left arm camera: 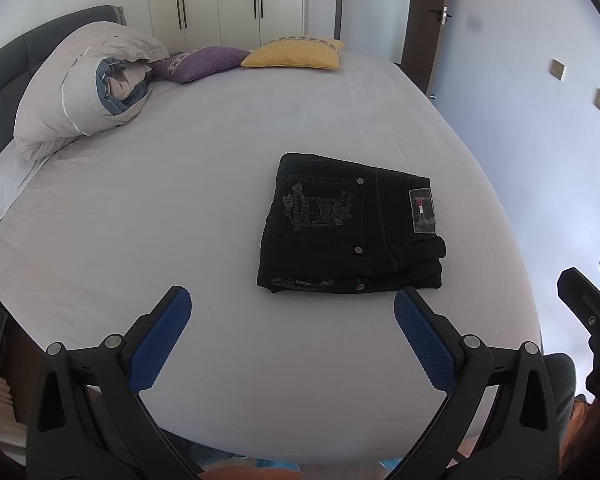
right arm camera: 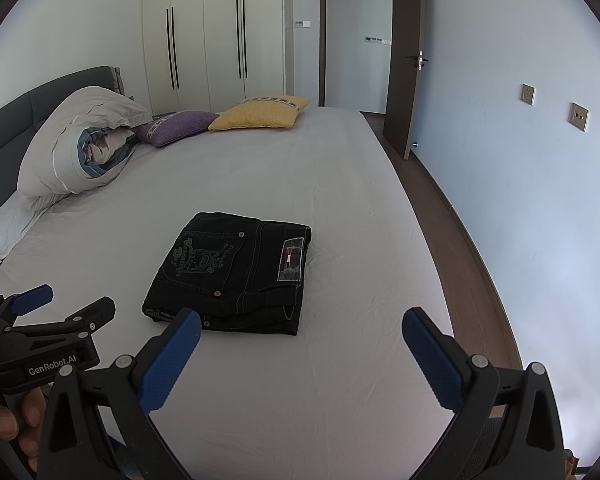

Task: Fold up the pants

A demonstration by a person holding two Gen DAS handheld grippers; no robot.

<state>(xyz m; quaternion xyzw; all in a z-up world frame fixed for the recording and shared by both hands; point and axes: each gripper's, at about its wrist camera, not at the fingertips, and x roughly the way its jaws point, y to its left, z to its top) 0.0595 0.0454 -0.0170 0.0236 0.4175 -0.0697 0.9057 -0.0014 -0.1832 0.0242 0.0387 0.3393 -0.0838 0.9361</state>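
Black jeans (left arm camera: 348, 224) lie folded into a compact stack on the pale bed sheet (left arm camera: 200, 184), back pocket and waist label facing up. In the right wrist view the same jeans (right arm camera: 232, 272) sit ahead and slightly left. My left gripper (left arm camera: 292, 304) hovers just short of the stack's near edge, open, nothing between its blue pads (left arm camera: 162, 340). My right gripper (right arm camera: 302, 324) is open too, held above the sheet beside the stack's near right corner. The left gripper (right arm camera: 40, 312) also shows at the left edge of the right wrist view, with a hand below it.
A bunched duvet (left arm camera: 80, 88), a purple cushion (left arm camera: 200, 62) and a yellow cushion (left arm camera: 296, 54) lie along the far end of the bed. The bed's right edge (right arm camera: 416, 216) drops to a wooden floor beside a wall. Wardrobe doors (right arm camera: 208, 32) and an open door (right arm camera: 404, 60) stand beyond.
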